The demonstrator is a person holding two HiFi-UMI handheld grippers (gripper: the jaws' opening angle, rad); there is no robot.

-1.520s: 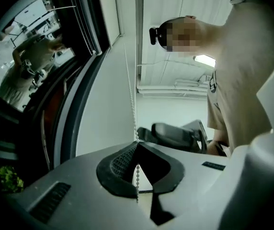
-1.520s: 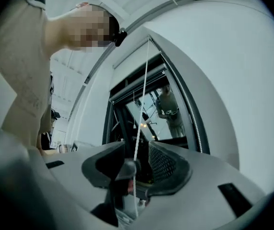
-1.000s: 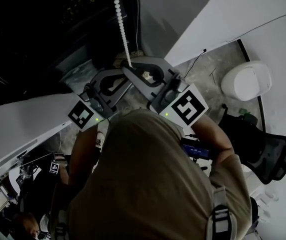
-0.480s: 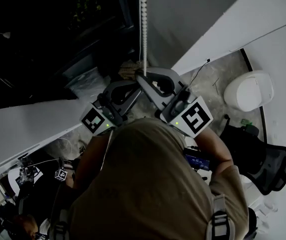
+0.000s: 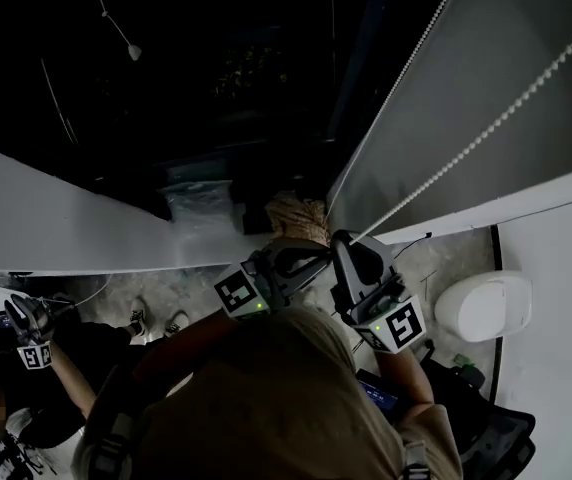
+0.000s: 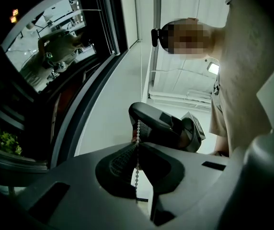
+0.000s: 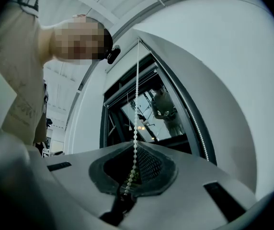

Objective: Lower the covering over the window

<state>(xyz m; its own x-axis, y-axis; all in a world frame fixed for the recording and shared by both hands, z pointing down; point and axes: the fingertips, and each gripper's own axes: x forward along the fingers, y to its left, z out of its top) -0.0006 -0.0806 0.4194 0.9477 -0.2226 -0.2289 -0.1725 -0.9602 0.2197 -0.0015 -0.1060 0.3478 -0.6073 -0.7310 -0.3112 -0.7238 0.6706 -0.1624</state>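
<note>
A white bead chain (image 5: 466, 153) slants up to the right beside the grey roller blind (image 5: 486, 78) that hangs over the dark window (image 5: 216, 68). Both grippers meet at the chain's lower end, in front of the person's chest. My left gripper (image 5: 311, 253) is shut on the bead chain (image 6: 137, 128), which passes between its pads (image 6: 137, 146). My right gripper (image 5: 351, 243) is shut on the same chain just above it and shows ahead in the left gripper view (image 6: 161, 126). In the right gripper view the chain (image 7: 136, 104) rises straight out of the closed jaws (image 7: 134, 150).
A white sill (image 5: 56, 218) runs along the window's foot, with a plastic bag (image 5: 201, 208) below it. A white round object (image 5: 481, 306) and a black office chair (image 5: 496, 438) stand at the right. Another person (image 5: 31, 343) is at the lower left.
The head view has swung upward, so both grippers show lower in the picture and the chain now slants up right. Both grippers stay shut on the chain.
</note>
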